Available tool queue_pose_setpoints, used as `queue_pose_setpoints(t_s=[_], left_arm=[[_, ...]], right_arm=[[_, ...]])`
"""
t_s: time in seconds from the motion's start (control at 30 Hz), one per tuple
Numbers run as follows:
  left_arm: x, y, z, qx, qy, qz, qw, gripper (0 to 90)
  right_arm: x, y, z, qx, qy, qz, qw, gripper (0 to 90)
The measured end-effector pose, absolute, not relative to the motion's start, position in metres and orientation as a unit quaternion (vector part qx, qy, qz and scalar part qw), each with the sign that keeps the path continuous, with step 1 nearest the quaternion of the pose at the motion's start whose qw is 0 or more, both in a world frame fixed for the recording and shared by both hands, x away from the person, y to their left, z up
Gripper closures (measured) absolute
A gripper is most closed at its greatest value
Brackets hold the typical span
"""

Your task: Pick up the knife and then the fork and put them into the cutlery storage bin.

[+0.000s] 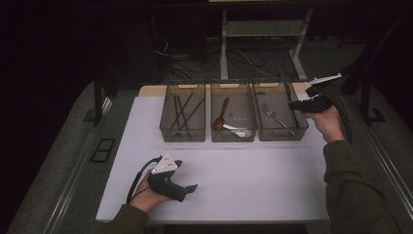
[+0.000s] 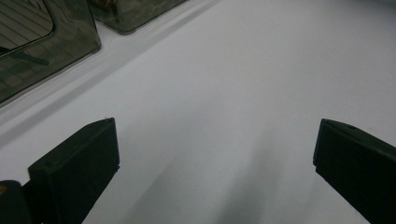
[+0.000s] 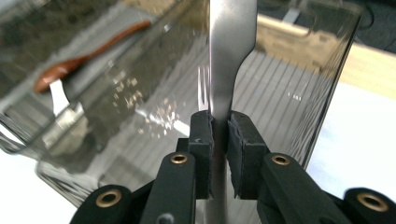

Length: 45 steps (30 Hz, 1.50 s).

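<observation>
My right gripper (image 1: 293,104) (image 3: 220,122) is shut on the flat handle of a silver metal utensil (image 3: 231,46), which sticks up past the pads; its far end is out of frame, so I cannot tell its kind. The gripper hangs over the right end of the right clear bin (image 1: 281,137) (image 3: 327,70), where a metal fork (image 1: 272,116) (image 3: 203,88) lies. My left gripper (image 1: 189,189) (image 2: 215,135) rests low on the white table (image 1: 243,180) at the front left, open with nothing between its jaws.
Three clear bins stand in a row at the table's back. The left bin holds dark chopsticks (image 1: 182,109). The middle bin (image 1: 234,138) holds a brown wooden spoon (image 1: 221,114) (image 3: 88,56) and a white spoon (image 1: 234,129) (image 3: 58,98).
</observation>
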<state>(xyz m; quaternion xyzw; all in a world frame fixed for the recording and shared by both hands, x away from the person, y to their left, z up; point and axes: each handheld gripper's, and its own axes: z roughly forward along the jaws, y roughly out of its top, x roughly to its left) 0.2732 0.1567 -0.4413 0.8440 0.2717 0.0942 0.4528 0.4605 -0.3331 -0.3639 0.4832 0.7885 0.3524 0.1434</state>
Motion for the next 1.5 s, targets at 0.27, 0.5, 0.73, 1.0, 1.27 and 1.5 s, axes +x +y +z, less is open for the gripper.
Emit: queue_pose_setpoints(t_s=[0.27,0.5,0.73,1.0,1.27,1.5], left_arm=[[0.273,0.156,-0.442,0.844,0.272,0.094,0.452,0.0],[0.273,0.156,-0.441,0.844,0.271,0.094,0.452,0.0],[0.273,0.156,-0.442,0.845,0.270,0.093,0.452,0.0],[0.273,0.155,-0.442,0.846,0.269,0.092,0.452,0.0],[0.273,0.155,-0.442,0.846,0.270,0.091,0.450,0.0],[0.273,0.155,-0.442,0.846,0.270,0.092,0.450,0.0]], right_arm=[[0.466,-0.330,-0.378,0.491,0.805,0.312,0.121,79.8],[0.472,-0.324,-0.384,0.494,0.813,0.288,0.112,79.8],[0.481,-0.312,-0.390,0.493,0.826,0.251,0.107,79.5],[0.488,-0.300,-0.400,0.491,0.835,0.222,0.107,78.7],[0.487,-0.301,-0.399,0.499,0.827,0.234,0.112,64.8],[0.480,-0.315,-0.389,0.505,0.804,0.302,0.092,48.2]])
